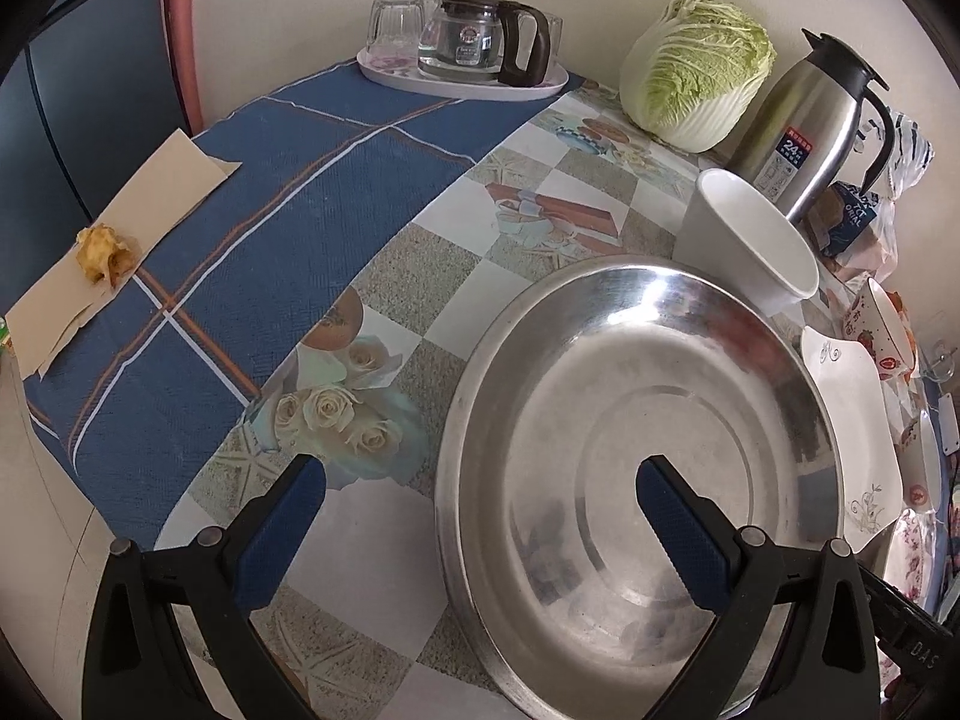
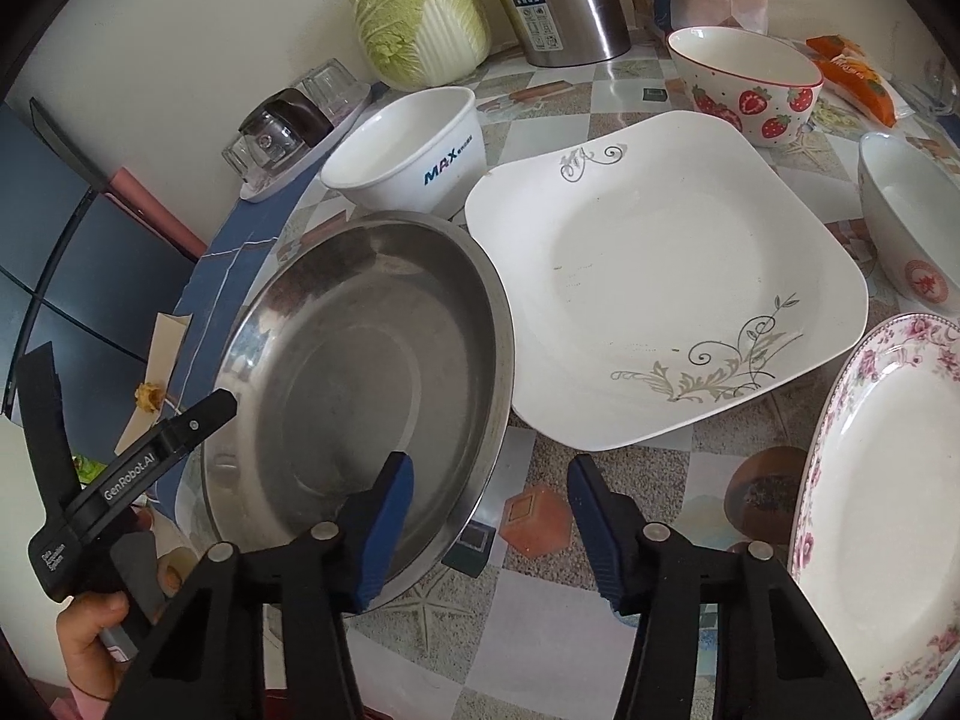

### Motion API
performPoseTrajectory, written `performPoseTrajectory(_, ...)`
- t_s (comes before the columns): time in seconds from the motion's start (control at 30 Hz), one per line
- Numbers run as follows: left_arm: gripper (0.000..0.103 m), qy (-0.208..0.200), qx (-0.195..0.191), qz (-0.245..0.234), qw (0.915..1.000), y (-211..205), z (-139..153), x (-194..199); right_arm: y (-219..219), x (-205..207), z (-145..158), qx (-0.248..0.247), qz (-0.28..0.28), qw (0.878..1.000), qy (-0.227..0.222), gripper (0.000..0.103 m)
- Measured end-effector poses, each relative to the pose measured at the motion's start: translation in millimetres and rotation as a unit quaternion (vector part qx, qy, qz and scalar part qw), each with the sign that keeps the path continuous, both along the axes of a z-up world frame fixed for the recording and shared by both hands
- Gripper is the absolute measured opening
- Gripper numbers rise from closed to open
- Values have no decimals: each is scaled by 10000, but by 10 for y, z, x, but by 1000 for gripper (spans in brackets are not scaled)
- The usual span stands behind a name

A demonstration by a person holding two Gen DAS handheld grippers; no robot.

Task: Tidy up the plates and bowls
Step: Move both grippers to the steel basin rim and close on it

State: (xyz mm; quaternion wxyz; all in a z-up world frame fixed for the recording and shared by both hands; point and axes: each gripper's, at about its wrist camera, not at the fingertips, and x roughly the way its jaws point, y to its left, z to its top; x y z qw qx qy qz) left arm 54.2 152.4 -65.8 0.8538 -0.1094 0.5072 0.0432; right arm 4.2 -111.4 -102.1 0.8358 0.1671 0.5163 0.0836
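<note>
Through my left wrist view, my left tongs (image 1: 480, 480) stand wide apart and released, straddling the near rim of the steel basin (image 1: 648, 456): one blue pad hangs over the patterned surface (image 1: 420, 276) outside the rim, the other over the basin's inside, and I cannot see either pad touching metal. The basin is round, shallow and shiny, with ring marks on its floor. Just behind the basin sits a white bowl (image 1: 750, 234), and against its far side a square white plate (image 1: 852, 408). Through my right wrist view, my right tongs (image 2: 489, 492) are partly open around the basin's (image 2: 360, 372) rim, one pad inside and one outside; whether they pinch it I cannot tell. Beside the basin lies the square plate (image 2: 660, 276) with grey scrollwork, behind it the white bowl (image 2: 408, 150) marked MAX.
</note>
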Motion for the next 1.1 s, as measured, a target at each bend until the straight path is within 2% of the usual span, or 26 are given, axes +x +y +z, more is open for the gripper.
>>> performPoseTrajectory(0.1,103,82,-11,58,9999,14,-53,25,11,53,-49,43,2,10000,84,45)
performPoseTrajectory(0.2,100,130,-46,106,9998,22,-90,47,41,103,-81,30,26,9999,119,35)
performPoseTrajectory(0.27,96,183,-52,103,9998,16,-121,82,58,142,-95,49,27,9999,128,33)
performPoseTrajectory(0.47,91,316,-10,32,9995,-24,-210,172,68,210,-161,-9,10,9998,180,29)
performPoseTrajectory(0.73,90,286,61,-115,9995,-106,-225,289,76,269,-206,-24,20,9998,180,18)
performPoseTrajectory(0.77,88,274,76,-127,9995,-114,-225,291,68,263,-213,-26,25,9998,184,17)
performPoseTrajectory(0.83,73,238,135,-143,9995,-123,-209,297,60,266,-211,-10,43,9998,191,14)
performPoseTrajectory(0.87,70,221,113,-145,9996,-118,-201,301,56,255,-207,-7,60,9998,181,13)
performPoseTrajectory(0.93,53,174,-12,-115,9998,-73,-182,275,70,250,-190,-60,95,9998,152,13)
performPoseTrajectory(1.0,41,168,-109,-120,9997,-39,-171,252,82,255,-186,-83,119,9998,150,13)
performPoseTrajectory(1.03,37,178,-114,-129,9997,-33,-169,248,87,255,-183,-87,132,9998,152,13)
performPoseTrajectory(1.1,35,206,-54,-124,9997,-23,-157,229,99,249,-169,-123,182,9997,125,13)
